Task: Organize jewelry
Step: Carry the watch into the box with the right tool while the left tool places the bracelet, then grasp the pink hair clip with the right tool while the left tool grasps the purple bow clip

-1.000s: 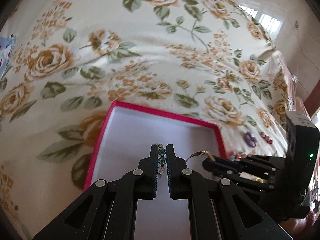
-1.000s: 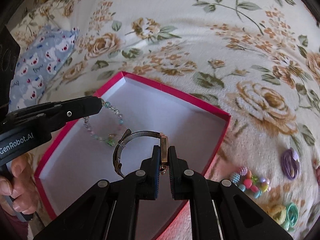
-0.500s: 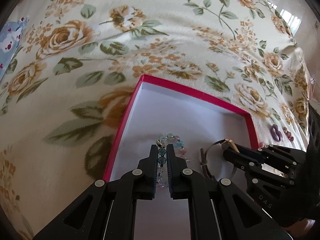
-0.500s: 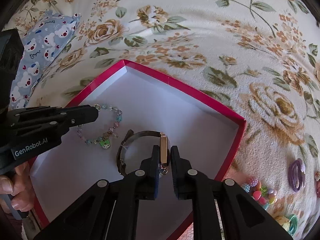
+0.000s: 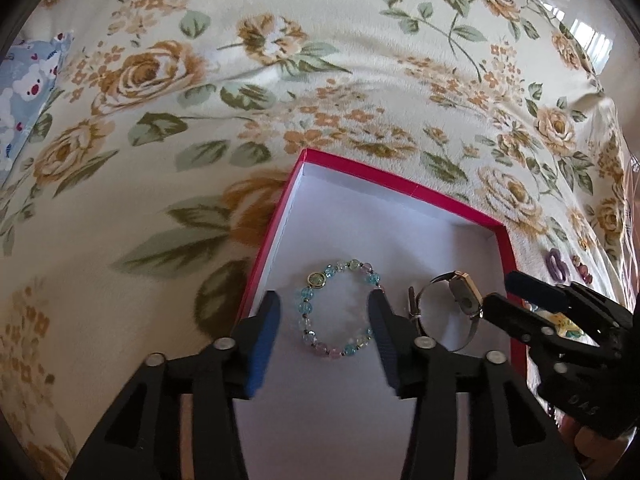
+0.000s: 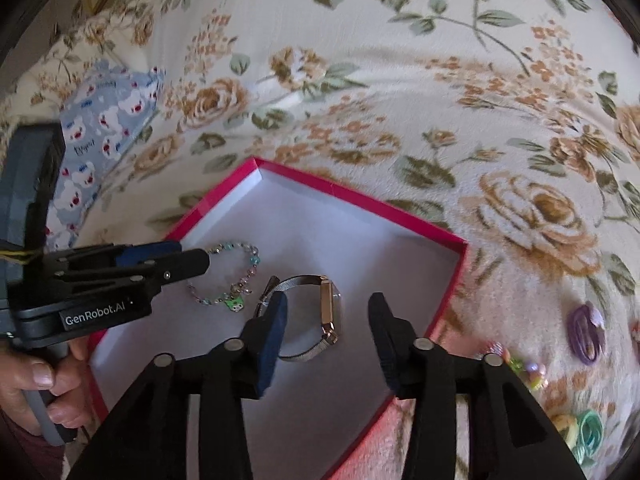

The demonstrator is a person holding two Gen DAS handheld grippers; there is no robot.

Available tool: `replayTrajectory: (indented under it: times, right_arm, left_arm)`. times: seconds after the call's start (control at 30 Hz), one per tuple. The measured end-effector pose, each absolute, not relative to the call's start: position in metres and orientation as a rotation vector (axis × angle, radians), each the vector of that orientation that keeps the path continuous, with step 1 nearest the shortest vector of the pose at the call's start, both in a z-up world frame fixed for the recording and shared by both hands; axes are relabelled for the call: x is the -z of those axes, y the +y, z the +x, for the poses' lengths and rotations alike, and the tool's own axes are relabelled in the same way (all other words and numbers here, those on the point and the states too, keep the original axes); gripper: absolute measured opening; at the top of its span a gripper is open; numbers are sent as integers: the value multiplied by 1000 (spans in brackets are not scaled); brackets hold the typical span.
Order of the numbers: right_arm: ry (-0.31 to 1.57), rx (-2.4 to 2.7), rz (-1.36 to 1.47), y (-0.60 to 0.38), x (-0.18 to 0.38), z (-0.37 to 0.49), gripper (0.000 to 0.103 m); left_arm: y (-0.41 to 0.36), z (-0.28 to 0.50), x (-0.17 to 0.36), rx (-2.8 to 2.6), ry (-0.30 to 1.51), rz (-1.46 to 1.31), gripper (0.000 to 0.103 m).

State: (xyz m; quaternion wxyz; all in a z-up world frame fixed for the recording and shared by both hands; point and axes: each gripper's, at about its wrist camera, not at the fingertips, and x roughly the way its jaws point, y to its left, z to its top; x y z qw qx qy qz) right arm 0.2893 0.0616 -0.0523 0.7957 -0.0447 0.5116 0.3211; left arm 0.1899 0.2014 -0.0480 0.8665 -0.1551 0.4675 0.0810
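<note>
Both my tongs are spreading open, left gripper (image 5: 324, 316) letting go of the beaded bracelet (image 5: 336, 312) and right gripper (image 6: 326, 316) of the watch (image 6: 316, 316), both lying in the pink box (image 6: 360, 200), while hair ties (image 6: 584, 332) and beads wait on the bedspread (image 6: 400, 80).

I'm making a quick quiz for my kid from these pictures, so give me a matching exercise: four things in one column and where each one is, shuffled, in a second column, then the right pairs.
Things:
1. beaded bracelet
2. wristwatch
3. purple hair tie
4. blue bear-print cloth

Places:
A. on the floral bedspread, outside the box on the watch's side
B. in the pink box, between the left gripper's opening jaws
C. on the bedspread beyond the box's far corner
D. in the box, between the right gripper's opening jaws

Pairs: 1-B, 2-D, 3-A, 4-C
</note>
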Motion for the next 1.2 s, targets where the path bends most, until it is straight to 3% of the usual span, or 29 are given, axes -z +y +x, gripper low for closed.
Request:
replayTrajectory:
  times: [0.27,0.47,1.2]
  right_arm:
    - [1063,-629,29,11,33,279,61]
    - [1043,-571,65,-34,26,265,68]
    - [1038,-362,92,-170,22,265,68]
  left_arm:
    - [188,162,34,-177,958,-350,80]
    - [166,149,24,-133,949,-349,81]
    - [75,180,0,52,969,-252,83]
